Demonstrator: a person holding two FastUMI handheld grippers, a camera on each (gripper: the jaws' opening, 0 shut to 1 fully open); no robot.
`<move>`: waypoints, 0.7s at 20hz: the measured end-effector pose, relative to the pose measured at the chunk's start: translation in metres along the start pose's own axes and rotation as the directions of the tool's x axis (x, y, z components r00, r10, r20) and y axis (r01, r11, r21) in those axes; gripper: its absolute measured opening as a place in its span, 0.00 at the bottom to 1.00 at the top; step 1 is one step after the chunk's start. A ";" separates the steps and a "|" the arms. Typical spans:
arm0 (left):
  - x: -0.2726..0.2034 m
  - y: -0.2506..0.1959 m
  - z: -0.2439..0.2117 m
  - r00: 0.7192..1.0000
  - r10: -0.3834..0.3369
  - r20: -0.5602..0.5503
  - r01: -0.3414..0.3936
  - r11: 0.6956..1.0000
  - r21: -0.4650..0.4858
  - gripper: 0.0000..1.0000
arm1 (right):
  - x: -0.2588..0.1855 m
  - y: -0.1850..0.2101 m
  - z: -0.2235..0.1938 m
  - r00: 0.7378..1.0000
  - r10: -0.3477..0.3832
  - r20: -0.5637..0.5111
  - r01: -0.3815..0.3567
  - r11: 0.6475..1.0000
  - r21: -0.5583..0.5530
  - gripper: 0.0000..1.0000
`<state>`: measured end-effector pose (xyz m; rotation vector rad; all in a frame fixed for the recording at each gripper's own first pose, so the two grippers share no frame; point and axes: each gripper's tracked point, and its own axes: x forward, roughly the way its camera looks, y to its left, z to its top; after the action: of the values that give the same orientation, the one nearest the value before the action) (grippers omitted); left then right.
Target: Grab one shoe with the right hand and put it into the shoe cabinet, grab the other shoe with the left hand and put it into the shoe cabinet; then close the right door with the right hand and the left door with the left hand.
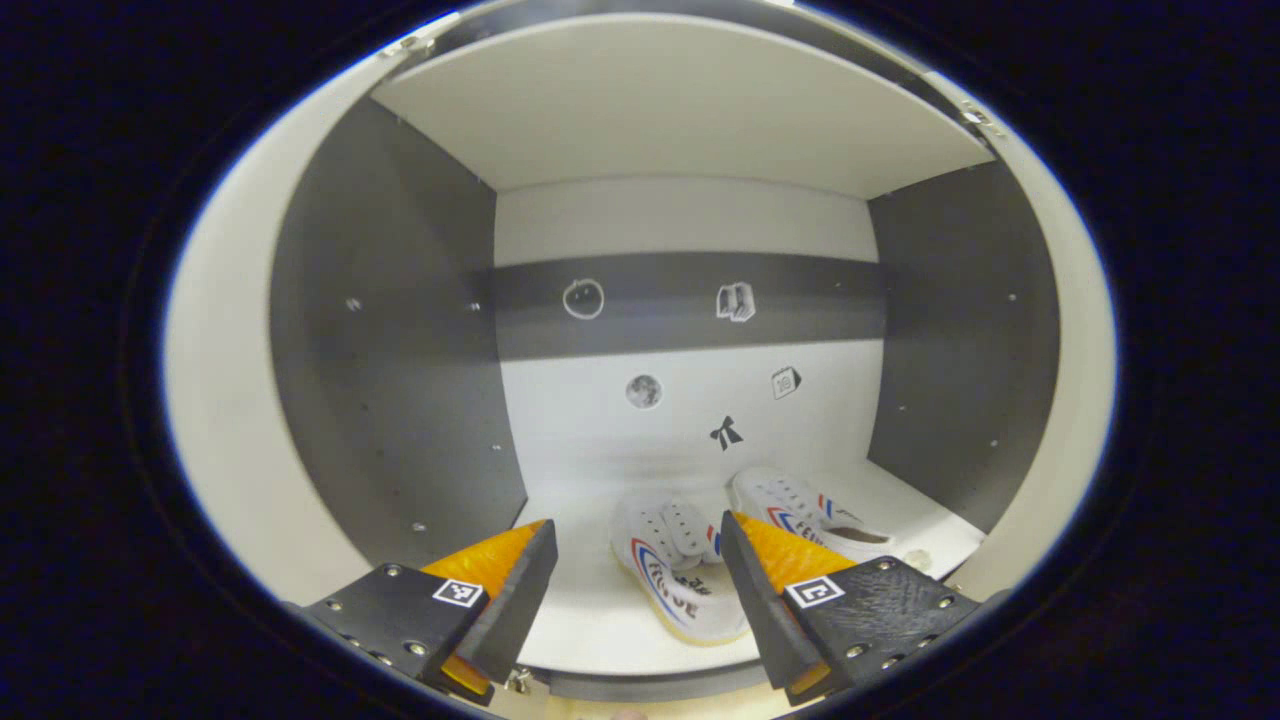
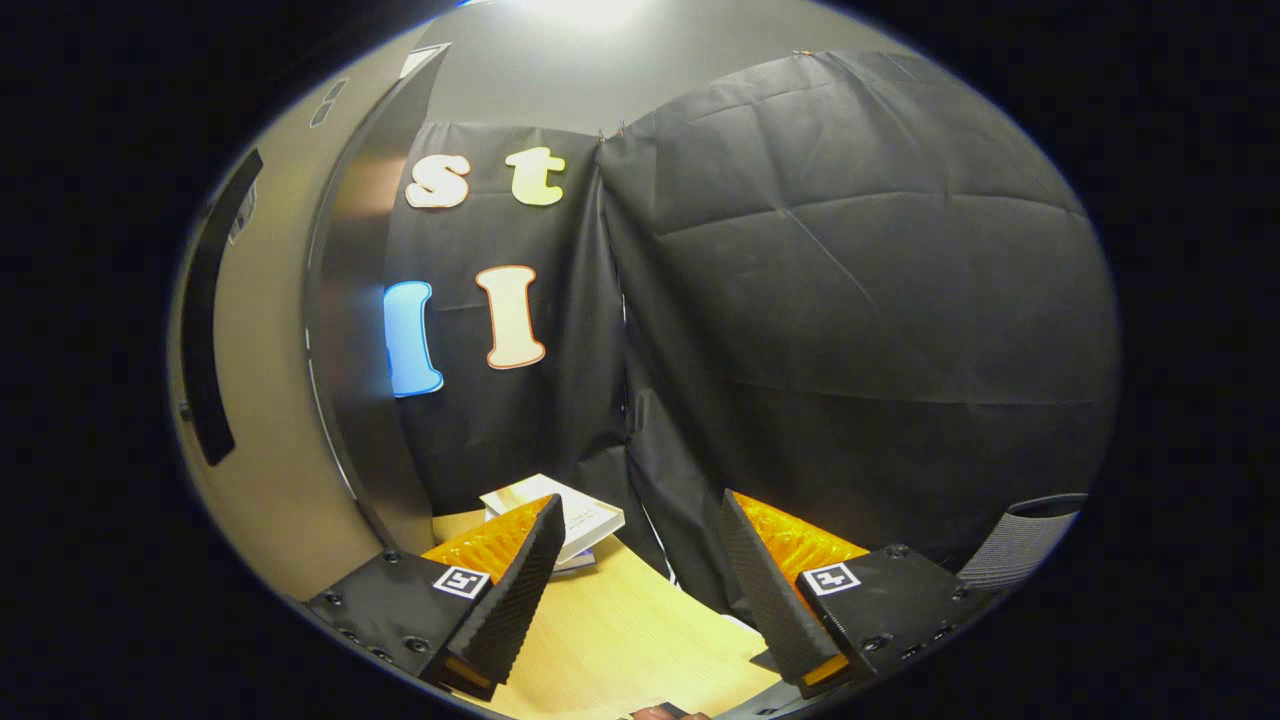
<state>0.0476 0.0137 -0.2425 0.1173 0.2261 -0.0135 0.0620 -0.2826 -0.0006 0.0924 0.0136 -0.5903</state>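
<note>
Partly legible dark lettering on the near shoe's (image 1: pixel 678 585) side.

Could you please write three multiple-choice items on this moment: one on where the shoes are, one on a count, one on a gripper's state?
1. Where do the shoes lie?
A. on the cabinet's bottom shelf
B. on the wooden table
C. in a gripper

2. How many shoes are in the cabinet?
A. none
B. one
C. two

3. How is the left gripper?
A. shut on a shoe
B. open, holding nothing
C. shut on a door

Key: 1 A, both rest on the white shelf; 2 C, two white shoes lie side by side; 3 B, its fingers stand apart with nothing between them.
</note>
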 end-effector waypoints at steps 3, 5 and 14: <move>-0.062 -0.009 0.023 0.995 -0.039 0.087 0.037 0.999 0.027 0.90 | -0.018 0.005 0.017 1.000 0.028 0.011 -0.028 1.000 0.005 0.93; -0.102 -0.011 0.032 0.989 -0.059 0.132 0.055 0.998 0.034 0.90 | -0.028 0.008 0.030 0.999 0.043 0.027 -0.043 0.999 -0.007 0.94; -0.224 -0.002 -0.021 0.984 -0.046 0.174 0.061 0.995 -0.079 0.89 | -0.061 0.017 0.060 0.993 0.122 -0.011 -0.121 0.993 0.009 0.93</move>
<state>-0.1756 0.0137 -0.2123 0.0254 0.0567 -0.0675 0.0194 -0.2404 0.0632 0.1042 0.0166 -0.4681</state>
